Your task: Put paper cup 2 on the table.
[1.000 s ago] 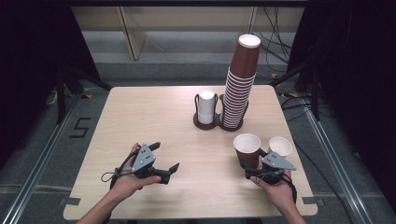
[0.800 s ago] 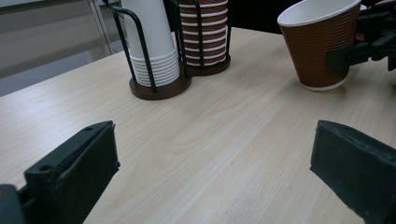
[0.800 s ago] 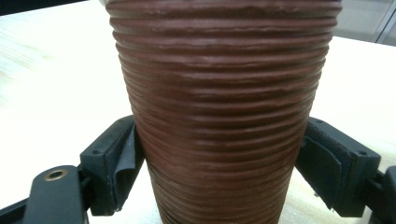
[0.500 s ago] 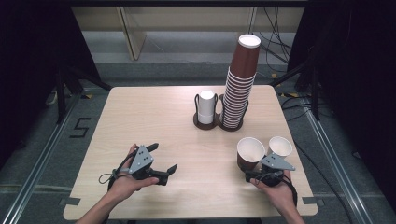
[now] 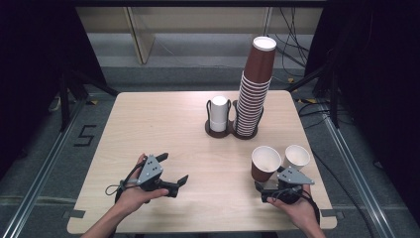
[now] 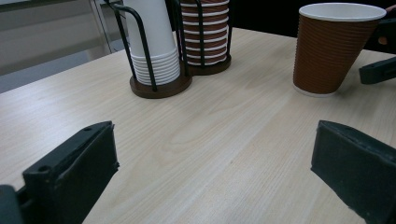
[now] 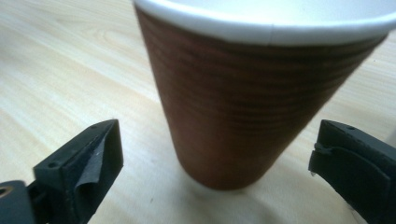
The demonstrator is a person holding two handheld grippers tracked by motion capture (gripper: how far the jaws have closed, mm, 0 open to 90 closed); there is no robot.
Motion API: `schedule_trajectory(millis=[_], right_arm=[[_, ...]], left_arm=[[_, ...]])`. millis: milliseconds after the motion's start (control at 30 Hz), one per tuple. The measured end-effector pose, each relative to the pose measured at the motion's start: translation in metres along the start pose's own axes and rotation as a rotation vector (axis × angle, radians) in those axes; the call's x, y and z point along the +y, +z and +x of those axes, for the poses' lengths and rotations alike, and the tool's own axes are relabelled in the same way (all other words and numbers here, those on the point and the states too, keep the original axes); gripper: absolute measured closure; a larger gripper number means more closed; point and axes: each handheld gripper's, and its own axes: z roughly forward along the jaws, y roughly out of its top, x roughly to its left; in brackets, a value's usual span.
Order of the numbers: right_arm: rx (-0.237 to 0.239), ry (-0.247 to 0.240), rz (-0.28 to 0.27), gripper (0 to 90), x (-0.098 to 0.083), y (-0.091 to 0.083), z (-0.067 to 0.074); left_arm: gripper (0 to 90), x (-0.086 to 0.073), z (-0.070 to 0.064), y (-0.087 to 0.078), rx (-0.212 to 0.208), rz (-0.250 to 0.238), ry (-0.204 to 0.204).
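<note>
Now that its jaws have just been opening, right gripper (image 5: pixel 270 187) stands wide around the brown cup (image 5: pixel 264 164), pads clear, cup upright on the table (image 5: pixel 163 129) near its right front, unlike the earlier pinch, hand low behind, left gripper (image 5: pixel 174 174) wide, empty, resting in place.

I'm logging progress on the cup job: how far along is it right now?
Done: a brown cup and a white cup stand on the table, away from the holder. In hand: the right gripper has just been opening; its fingers flank the brown cup without touching. Left: the tall brown stack and white stack remain racked; the left gripper sits open, idle.
</note>
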Motion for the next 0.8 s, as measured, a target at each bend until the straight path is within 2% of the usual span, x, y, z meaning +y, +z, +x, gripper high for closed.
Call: schedule_trajectory(millis=[33, 67, 100, 167, 267, 333, 367, 400, 467, 500, 533, 600, 633, 733, 767, 800], right_arm=[[0.01, 0.032, 0.01, 1.4, -0.001, -0.002, 0.003], [0.012, 0.01, 0.01, 1.0, -0.002, -0.003, 0.001], [0.013, 0.01, 0.01, 0.8, -0.003, -0.005, 0.001], [0.011, 0.041, 0.02, 0.6, -0.005, -0.009, 0.004], [0.007, 0.04, 0.024, 0.5, -0.008, -0.014, 0.003], [0.007, 0.009, 0.02, 0.5, -0.009, -0.017, 0.0], [0.005, 0.032, 0.025, 0.4, -0.011, -0.019, 0.001], [-0.002, 0.015, 0.016, 0.4, -0.011, -0.019, 0.0], [0.005, 0.049, 0.029, 0.4, -0.013, -0.022, 0.002], [0.004, 0.044, 0.023, 0.4, -0.013, -0.023, 0.002], [-0.001, 0.016, 0.014, 0.4, -0.013, -0.024, 0.0], [-0.003, 0.031, 0.013, 0.4, -0.014, -0.027, 0.001], [-0.01, 0.016, 0.0, 0.4, -0.014, -0.027, 0.0], [0.001, 0.047, 0.01, 0.4, -0.015, -0.03, 0.004], [-0.009, 0.057, 0.008, 0.4, -0.015, -0.03, 0.006], [-0.013, 0.005, -0.011, 0.4, -0.015, -0.029, 0.003]], left_arm=[[0.0, 0.0, 0.0, 0.0, 0.0, 0.002, 0.003], [0.0, 0.0, 0.0, 0.0, 0.0, 0.002, 0.003], [0.0, 0.0, 0.0, 0.001, 0.0, 0.003, 0.003], [0.0, -0.001, 0.0, 0.001, 0.0, 0.005, 0.002], [0.0, -0.002, 0.0, 0.001, 0.0, 0.008, 0.003], [0.0, -0.002, 0.0, 0.001, 0.0, 0.011, 0.004], [0.0, -0.002, 0.0, 0.001, 0.0, 0.011, 0.003], [0.0, -0.003, 0.0, 0.002, -0.001, 0.011, 0.002], [0.0, -0.003, 0.0, 0.002, -0.001, 0.011, -0.001], [0.0, -0.003, 0.0, 0.002, -0.005, 0.012, 0.001], [0.0, -0.004, 0.0, 0.003, -0.008, 0.001, -0.001], [0.0, -0.004, 0.0, 0.002, -0.003, 0.014, 0.004], [0.0, -0.004, 0.0, 0.002, -0.004, 0.015, 0.008], [0.0, -0.005, -0.001, 0.003, -0.007, 0.019, 0.012], [0.0, -0.005, -0.001, 0.005, -0.01, 0.011, 0.009], [0.0, -0.005, -0.001, 0.005, -0.01, 0.021, 0.012]])
